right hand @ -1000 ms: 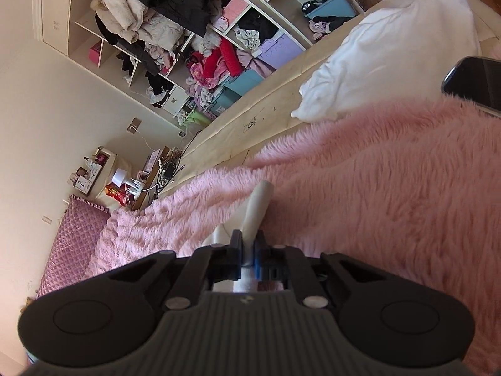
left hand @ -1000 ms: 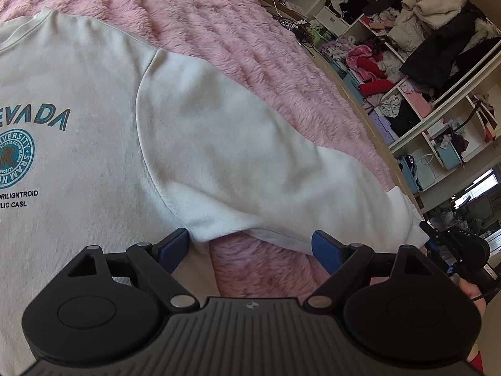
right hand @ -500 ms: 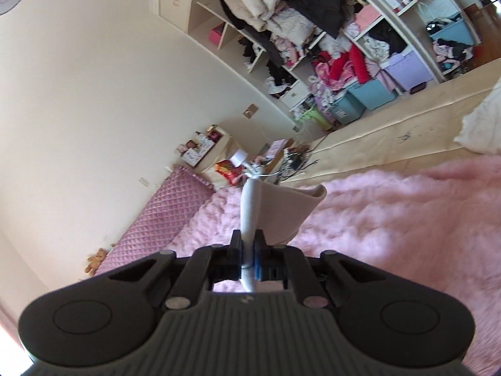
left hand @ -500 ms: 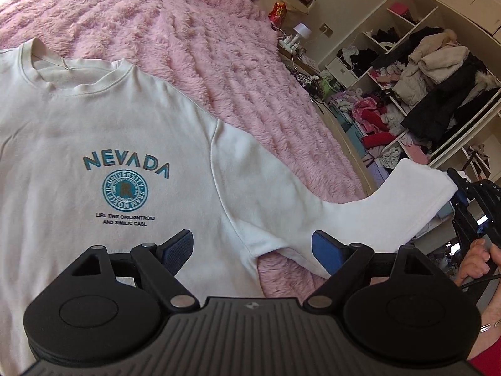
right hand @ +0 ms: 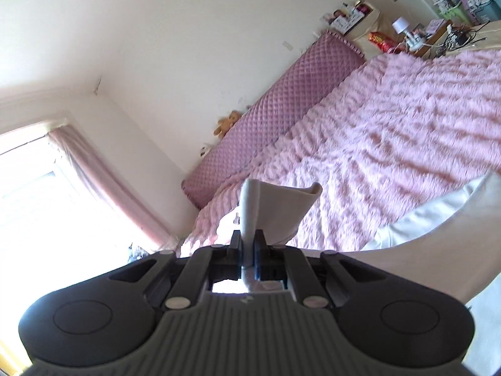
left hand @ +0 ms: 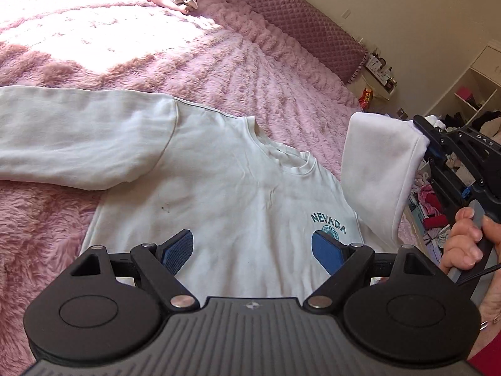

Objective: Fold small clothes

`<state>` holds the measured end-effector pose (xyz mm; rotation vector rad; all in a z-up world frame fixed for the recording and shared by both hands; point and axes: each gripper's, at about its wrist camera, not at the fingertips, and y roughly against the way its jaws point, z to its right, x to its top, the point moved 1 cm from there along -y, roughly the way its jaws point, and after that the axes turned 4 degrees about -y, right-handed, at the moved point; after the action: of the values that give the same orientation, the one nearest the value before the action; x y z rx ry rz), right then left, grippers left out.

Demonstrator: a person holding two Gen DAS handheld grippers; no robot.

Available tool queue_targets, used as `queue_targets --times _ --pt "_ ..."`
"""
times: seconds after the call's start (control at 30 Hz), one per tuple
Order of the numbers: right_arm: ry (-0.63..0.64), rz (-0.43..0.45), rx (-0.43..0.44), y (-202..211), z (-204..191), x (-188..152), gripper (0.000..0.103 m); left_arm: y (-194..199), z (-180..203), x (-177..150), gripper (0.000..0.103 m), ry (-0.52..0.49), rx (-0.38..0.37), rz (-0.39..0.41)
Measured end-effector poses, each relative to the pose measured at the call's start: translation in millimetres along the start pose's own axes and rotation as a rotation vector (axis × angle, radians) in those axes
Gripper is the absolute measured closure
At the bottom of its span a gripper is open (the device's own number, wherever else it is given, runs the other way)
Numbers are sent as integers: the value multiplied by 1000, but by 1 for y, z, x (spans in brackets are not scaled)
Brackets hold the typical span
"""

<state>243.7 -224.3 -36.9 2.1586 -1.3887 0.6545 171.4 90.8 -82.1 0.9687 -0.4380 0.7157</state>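
The white sweatshirt (left hand: 238,194) lies face up on the pink blanket (left hand: 250,62), chest print showing, 1 sleeve (left hand: 78,131) stretched flat out to the side. The other sleeve (left hand: 375,163) is lifted off the bed, its cuff (right hand: 275,206) pinched tight between the jaws of the right gripper (right hand: 247,247), which a hand (left hand: 466,238) carries beside the collar. The left gripper (left hand: 253,250) hangs over the lower chest with its jaws wide apart and nothing between them. The step in hand looks like folding that raised sleeve across the front. To do it well, I would carry the cuff over the chest with the cloth lightly taut, so the fold falls at the shoulder seam and not into the body. Lower it flat before letting go, or the thick fabric may bunch. The free gripper could press the body down near the armpit, since the fluffy blanket may let the sweatshirt drag sideways.
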Motion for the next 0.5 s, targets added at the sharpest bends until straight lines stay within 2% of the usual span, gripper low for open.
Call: queue_targets --times 0.1,0.23,0.33,0.37,0.43,0.5 --pt "66 -135 -18 -28 -8 -67 99 15 -26 -5 3 67 -1 35" --pt "122 -376 -61 -54 2 -137 70 16 -48 -16 3 141 0 28" --pt "134 -364 -39 -34 5 -136 69 9 -56 -22 3 169 -28 22" --pt "170 -330 -36 -15 9 -124 64 5 -57 -24 3 173 -43 25" --pt "279 -265 -95 2 17 -99 53 -9 -58 -27 3 190 -71 19" --pt "403 -219 -187 17 30 -79 52 -26 -60 -30 3 229 -69 5"
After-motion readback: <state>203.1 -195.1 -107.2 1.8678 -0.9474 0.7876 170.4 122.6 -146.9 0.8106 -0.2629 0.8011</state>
